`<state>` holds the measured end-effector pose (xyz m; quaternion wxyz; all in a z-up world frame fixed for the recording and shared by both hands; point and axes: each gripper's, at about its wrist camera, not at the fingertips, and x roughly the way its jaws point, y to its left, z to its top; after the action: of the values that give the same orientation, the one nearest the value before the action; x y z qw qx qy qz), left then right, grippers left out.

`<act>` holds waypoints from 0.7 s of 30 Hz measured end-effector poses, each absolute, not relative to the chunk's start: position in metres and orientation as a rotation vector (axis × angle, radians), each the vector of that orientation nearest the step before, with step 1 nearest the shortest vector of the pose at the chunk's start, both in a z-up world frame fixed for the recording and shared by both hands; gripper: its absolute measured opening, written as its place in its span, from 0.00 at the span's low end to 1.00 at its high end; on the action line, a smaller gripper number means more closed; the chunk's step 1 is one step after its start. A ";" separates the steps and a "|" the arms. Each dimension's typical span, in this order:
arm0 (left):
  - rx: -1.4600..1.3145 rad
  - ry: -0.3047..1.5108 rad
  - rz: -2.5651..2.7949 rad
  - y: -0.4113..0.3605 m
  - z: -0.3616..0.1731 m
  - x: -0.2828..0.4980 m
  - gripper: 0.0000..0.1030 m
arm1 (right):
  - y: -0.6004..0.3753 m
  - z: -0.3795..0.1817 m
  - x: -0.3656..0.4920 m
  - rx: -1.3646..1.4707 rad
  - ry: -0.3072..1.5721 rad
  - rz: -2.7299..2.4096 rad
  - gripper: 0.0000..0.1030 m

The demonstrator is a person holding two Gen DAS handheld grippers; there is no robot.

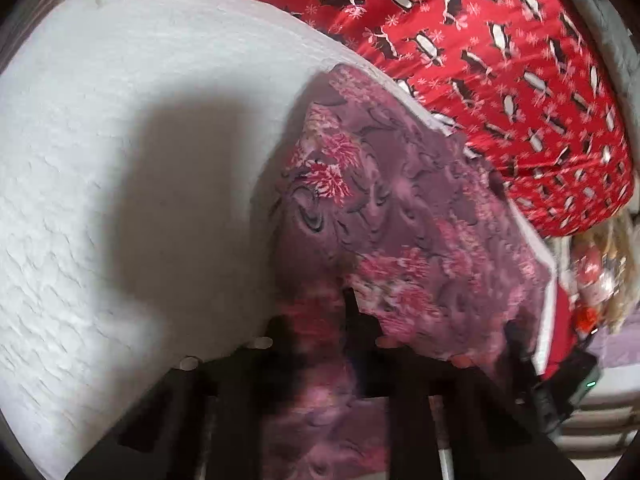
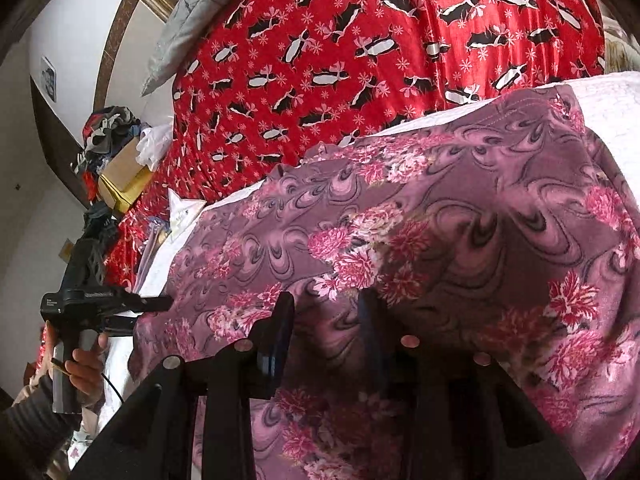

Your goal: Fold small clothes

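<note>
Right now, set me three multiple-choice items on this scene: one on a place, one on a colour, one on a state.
1. The purple floral garment lies on:
A. a white textured cover
B. a wooden floor
C. a metal rack

2. The blanket with the penguin print is:
A. blue
B. red
C. green

3. The left gripper is:
A. wide open over bare cover
B. out of view
C. shut on the garment's edge

Key: 1 A, white cover shows around the garment; 2 B, red ground behind the penguins; 3 C, cloth bunches between its nearly closed fingers.
</note>
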<state>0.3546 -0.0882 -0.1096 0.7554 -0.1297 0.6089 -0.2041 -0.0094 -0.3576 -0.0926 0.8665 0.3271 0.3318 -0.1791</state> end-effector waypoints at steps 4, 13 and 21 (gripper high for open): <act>-0.250 1.262 -0.440 -0.106 -0.077 0.337 0.13 | -0.359 -0.092 -0.011 0.691 0.688 -0.372 0.33; -0.250 1.197 -0.511 -0.157 -0.010 0.293 0.11 | -0.361 -0.093 -0.013 0.720 0.679 -0.363 0.33; -0.251 1.216 -0.560 -0.223 -0.001 0.273 0.10 | -0.365 -0.082 -0.025 0.794 0.696 -0.345 0.34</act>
<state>0.2728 -0.2229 -0.0014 0.7770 -0.1161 0.5620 -0.2590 -0.0246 -0.3651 -0.0819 0.8496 0.3769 0.3305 -0.1639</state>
